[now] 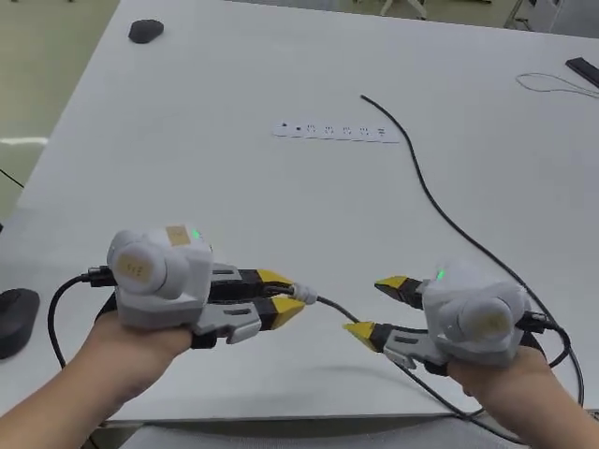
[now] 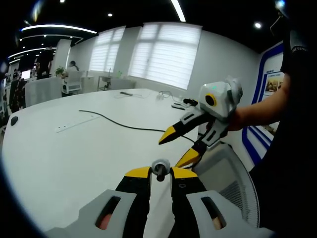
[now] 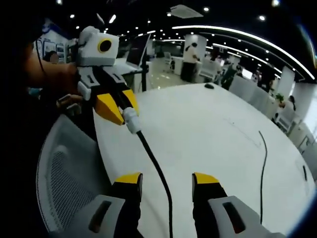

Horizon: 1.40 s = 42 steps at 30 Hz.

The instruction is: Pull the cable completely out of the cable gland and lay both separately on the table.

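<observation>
My left gripper (image 1: 292, 295) is shut on a small grey cable gland (image 1: 304, 294) at its yellow tips, just above the table's front part. A thin black cable (image 1: 335, 307) leaves the gland to the right and passes between the jaws of my right gripper (image 1: 376, 306), which is open and not touching it. In the right gripper view the cable (image 3: 154, 166) runs from the gland (image 3: 130, 119) down between that gripper's (image 3: 167, 179) spread fingertips. The left gripper view shows the gland (image 2: 160, 168) end-on in its own gripper's (image 2: 160, 174) jaws, with the right gripper (image 2: 177, 148) just beyond.
A white power strip (image 1: 329, 131) lies mid-table, and a long black cable (image 1: 426, 192) trails past it toward the right hand. A dark mouse-like object (image 1: 145, 31) sits far left; another dark item (image 1: 14, 320) is at the left edge. The table's front edge (image 1: 281, 416) runs just under the hands.
</observation>
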Each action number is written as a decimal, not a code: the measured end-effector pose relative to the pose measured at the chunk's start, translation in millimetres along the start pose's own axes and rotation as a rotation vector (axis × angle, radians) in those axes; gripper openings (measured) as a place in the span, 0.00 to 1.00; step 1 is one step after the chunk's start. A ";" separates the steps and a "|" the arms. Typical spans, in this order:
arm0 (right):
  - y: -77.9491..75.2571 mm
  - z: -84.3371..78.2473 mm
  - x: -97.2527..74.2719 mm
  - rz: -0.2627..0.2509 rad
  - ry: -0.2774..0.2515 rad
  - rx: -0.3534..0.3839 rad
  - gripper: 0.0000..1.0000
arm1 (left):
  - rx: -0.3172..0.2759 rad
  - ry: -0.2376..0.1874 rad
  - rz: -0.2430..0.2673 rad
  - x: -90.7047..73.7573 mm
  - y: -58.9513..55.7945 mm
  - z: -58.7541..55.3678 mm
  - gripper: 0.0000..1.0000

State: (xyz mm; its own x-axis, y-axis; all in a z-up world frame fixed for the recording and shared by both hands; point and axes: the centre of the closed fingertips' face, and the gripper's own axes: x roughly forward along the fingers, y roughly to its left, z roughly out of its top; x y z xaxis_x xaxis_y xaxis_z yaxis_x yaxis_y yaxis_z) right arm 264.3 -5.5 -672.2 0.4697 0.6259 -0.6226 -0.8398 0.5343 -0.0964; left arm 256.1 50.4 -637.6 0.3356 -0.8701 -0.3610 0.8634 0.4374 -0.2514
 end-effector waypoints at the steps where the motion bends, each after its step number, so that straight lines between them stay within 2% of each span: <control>1: 3.8 5.9 2.5 0.010 -0.012 -0.009 0.37 | -0.001 0.000 0.001 -0.2 -0.9 0.1 0.15; 5: 13.6 17.9 12.0 0.034 -0.030 -0.050 0.30 | -0.003 -0.005 0.001 -0.8 -4.6 1.7 0.15; 8: 18.8 17.5 18.1 0.053 -0.012 -0.089 0.23 | -0.006 -0.009 0.005 -1.0 -6.6 2.1 0.15; 9: 19.7 19.2 18.8 0.053 -0.021 -0.093 0.22 | -0.007 -0.009 0.006 -1.1 -7.7 2.1 0.15; 13: 25.5 25.4 15.1 0.075 -0.053 -0.096 0.15 | -0.016 -0.016 0.017 -2.5 -11.4 2.7 0.15; 18: 33.1 25.5 11.7 0.107 -0.070 -0.107 0.02 | -0.022 -0.024 0.024 -3.3 -15.1 2.8 0.15; 27: 38.8 23.1 6.0 0.116 -0.077 -0.132 0.01 | -0.027 -0.034 0.011 -3.0 -24.2 5.4 0.15; 32: 37.1 21.8 6.2 0.091 -0.066 -0.180 0.00 | -0.014 -0.032 0.028 -4.5 -26.3 6.2 0.15; 37: 28.1 14.4 7.7 0.071 -0.040 -0.138 0.00 | -0.017 -0.046 0.031 -9.7 -23.6 10.2 0.15; 42: 12.7 -0.2 8.0 0.038 -0.004 -0.084 0.00 | -0.028 -0.069 0.031 -12.8 -20.2 16.1 0.15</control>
State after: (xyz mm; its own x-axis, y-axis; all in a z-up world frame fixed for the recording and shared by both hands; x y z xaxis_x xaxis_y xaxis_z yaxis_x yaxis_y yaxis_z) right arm 257.2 6.2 -678.6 0.4382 0.6474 -0.6236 -0.8768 0.4607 -0.1379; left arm 240.5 49.0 -613.4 0.3875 -0.8694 -0.3067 0.8420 0.4692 -0.2664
